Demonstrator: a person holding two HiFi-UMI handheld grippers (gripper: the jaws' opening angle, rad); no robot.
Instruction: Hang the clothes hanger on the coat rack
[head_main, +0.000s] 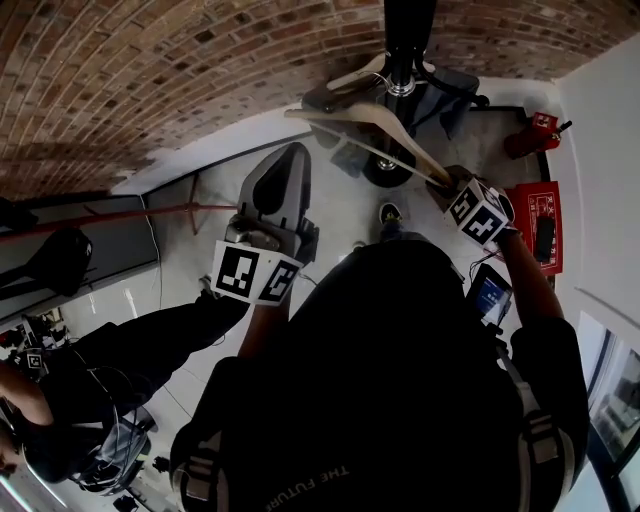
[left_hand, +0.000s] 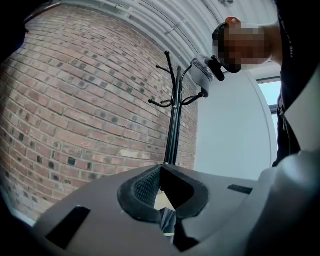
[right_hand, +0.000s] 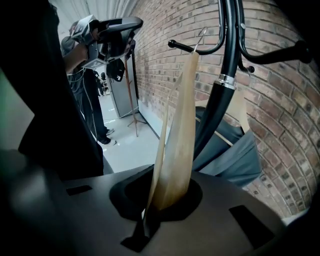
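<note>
Pale wooden clothes hanger with a thin metal hook (right_hand: 176, 135) is being held by one end in the right gripper (right_hand: 154, 202), whose fingers are pinching the wood. The hanger is rising steeply towards the black metal coat rack (right_hand: 220, 100). Its hook is lying just beside one of the rack's curved arms, though it is not clear whether it is resting on that arm. In the head view the hanger (head_main: 372, 132) is stretching from the gripper towards the rack's pole (head_main: 405, 40). A grey garment (right_hand: 235, 155) is hanging on the rack's far side, close behind the pole. The left gripper (left_hand: 161, 169) is hovering well apart from the rack, pointing at it, its fingers pressed together at the tips with nothing between them. A red brick wall (head_main: 150, 80) is running close behind the rack, and a white wall (head_main: 605, 150) is closing in on the right, leaving open pale floor (head_main: 340, 205) in front. A red fire extinguisher (head_main: 530, 135) is standing in the corner beside a red floor tray (head_main: 530, 205), which is holding a dark item too small to identify.
</note>
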